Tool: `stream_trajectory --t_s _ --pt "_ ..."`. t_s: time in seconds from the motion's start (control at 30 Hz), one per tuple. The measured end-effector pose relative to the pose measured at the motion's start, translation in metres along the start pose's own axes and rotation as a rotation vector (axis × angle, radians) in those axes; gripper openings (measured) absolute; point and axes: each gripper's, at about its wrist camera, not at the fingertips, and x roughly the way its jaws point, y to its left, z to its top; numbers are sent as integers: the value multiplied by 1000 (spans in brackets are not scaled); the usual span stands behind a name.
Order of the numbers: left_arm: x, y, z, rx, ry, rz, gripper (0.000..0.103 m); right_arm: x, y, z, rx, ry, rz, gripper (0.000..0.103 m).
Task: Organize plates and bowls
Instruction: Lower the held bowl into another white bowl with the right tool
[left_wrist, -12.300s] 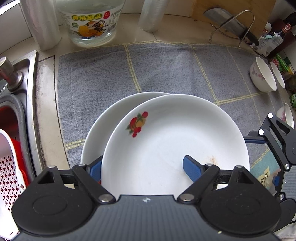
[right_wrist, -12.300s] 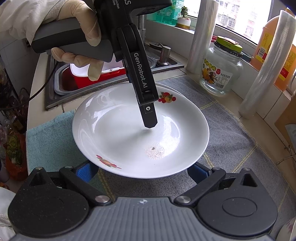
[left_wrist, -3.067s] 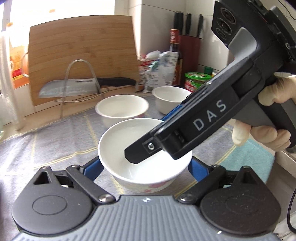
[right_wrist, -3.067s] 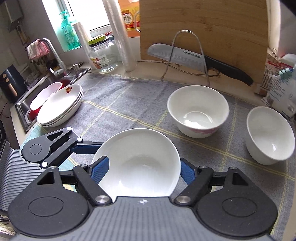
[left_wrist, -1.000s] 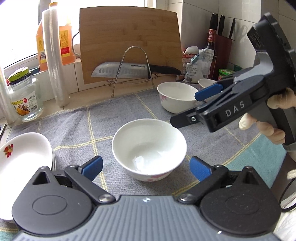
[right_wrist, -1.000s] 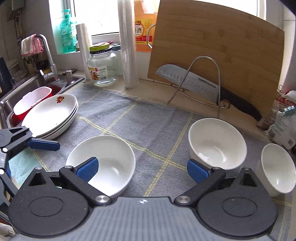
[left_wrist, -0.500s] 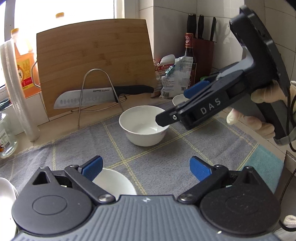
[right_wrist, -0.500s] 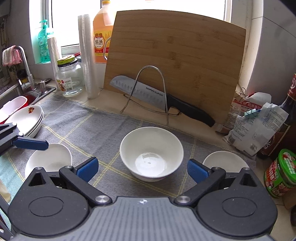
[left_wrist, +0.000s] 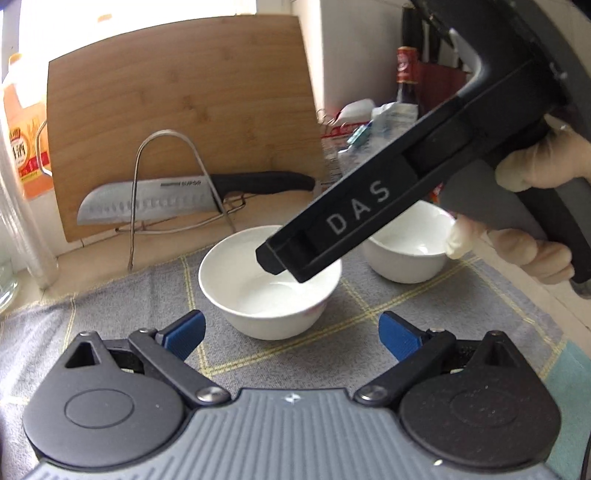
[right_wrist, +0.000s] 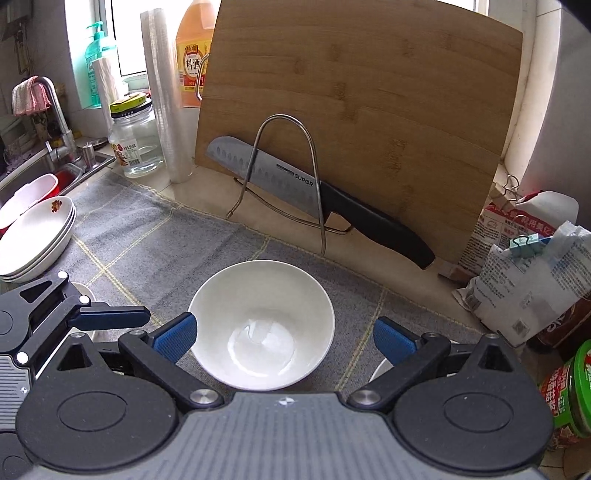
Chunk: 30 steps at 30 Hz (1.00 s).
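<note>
At nine o'clock in the right wrist view, a stack of plates (right_wrist: 35, 242) is seen nested on the grey checked cloth (right_wrist: 155, 251) beside the sink, presumably gathered there so that like goes with like; the topmost plate is shallow, glossy white and marked with a small fruit print. Just below the stack, at about eight o'clock, the left gripper (right_wrist: 107, 316) is seen from the side, one blue-tipped finger reaching toward the middle bowl. In the left wrist view the left gripper (left_wrist: 291, 334) is shown with its jaws spread wide and nothing between the ribbed blue pads; the middle bowl (left_wrist: 269, 282) lies just ahead of them at twelve o'clock, not yet enclosed.

At the centre, the middle bowl (right_wrist: 260, 326) is framed by the right gripper (right_wrist: 284, 338), whose jaws are likewise wide apart and empty, one pad close beside the rim, no contact evident. The bowl is round, deep, smooth glazed white, and rests upright on the soft woven cloth, which is judged to damp clatter and sliding. Both tools appear to be aimed at it so that it can be lifted for stacking.

Behind, at twelve o'clock, a steel knife (right_wrist: 288, 181) is propped in a wire stand (right_wrist: 284, 173) against a bamboo cutting board (right_wrist: 369, 110). At two o'clock in the left wrist view, a second bowl (left_wrist: 406, 247) waits, partly hidden by the right gripper's black body.
</note>
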Motion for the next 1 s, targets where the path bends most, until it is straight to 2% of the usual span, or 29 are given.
stream_trajectory --t_s 0.23,0.4,0.63,0.8,1.0 --pt "21 4 4 -33 25 49 99 22 -8 5 -22 34 29 102" --pt "32 5 5 -64 40 43 99 35 -9 7 -39 56 51 102" --pt "44 4 8 -56 58 49 97 47 -9 8 -49 80 75 101" --pt "47 3 10 -48 48 46 92 55 -12 10 -48 91 84 96" --pt "49 3 12 -51 41 50 91 61 -19 13 -31 104 107 87"
